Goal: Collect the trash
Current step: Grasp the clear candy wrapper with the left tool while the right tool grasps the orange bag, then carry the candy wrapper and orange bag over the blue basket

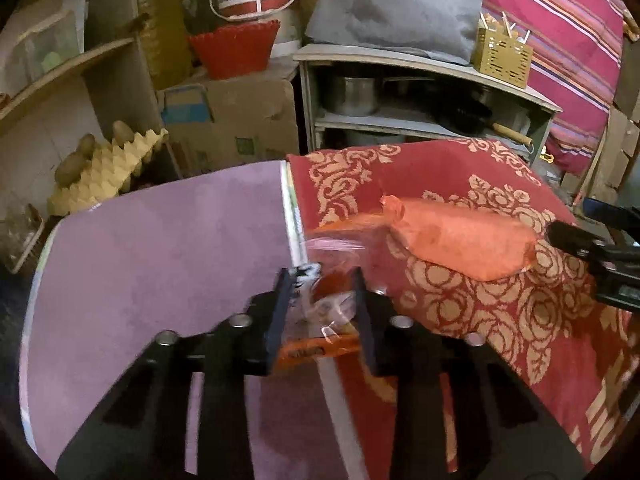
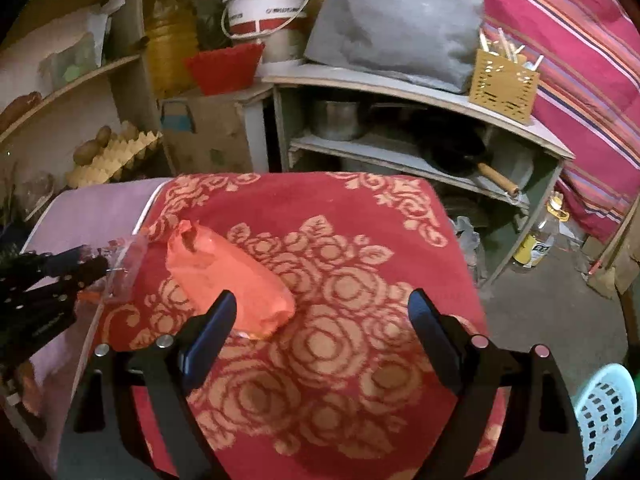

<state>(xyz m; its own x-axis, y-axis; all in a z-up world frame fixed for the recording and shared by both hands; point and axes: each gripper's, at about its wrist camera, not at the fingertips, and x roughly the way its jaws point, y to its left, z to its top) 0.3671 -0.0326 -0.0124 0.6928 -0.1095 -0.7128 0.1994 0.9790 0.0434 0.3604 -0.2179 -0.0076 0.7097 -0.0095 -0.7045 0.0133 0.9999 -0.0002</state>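
Note:
My left gripper (image 1: 320,276) is shut on a crinkled clear plastic wrapper (image 1: 320,304) with orange print, held at the seam between the purple surface and the red patterned cloth. The wrapper also shows in the right wrist view (image 2: 124,264), with the left gripper (image 2: 96,264) on it. An orange plastic bag (image 1: 460,240) lies on the cloth just ahead and to the right; it lies in the right wrist view (image 2: 228,280) too. My right gripper (image 2: 320,308) is open and empty above the cloth, its left finger beside the bag's near end.
A red floral cloth (image 2: 340,360) covers the table beside a purple surface (image 1: 160,260). A light blue perforated basket (image 2: 604,412) stands low at the right. Behind are shelves with pots (image 2: 336,120), a white bucket (image 2: 268,4), an egg tray (image 1: 108,168) and a cardboard box (image 1: 232,120).

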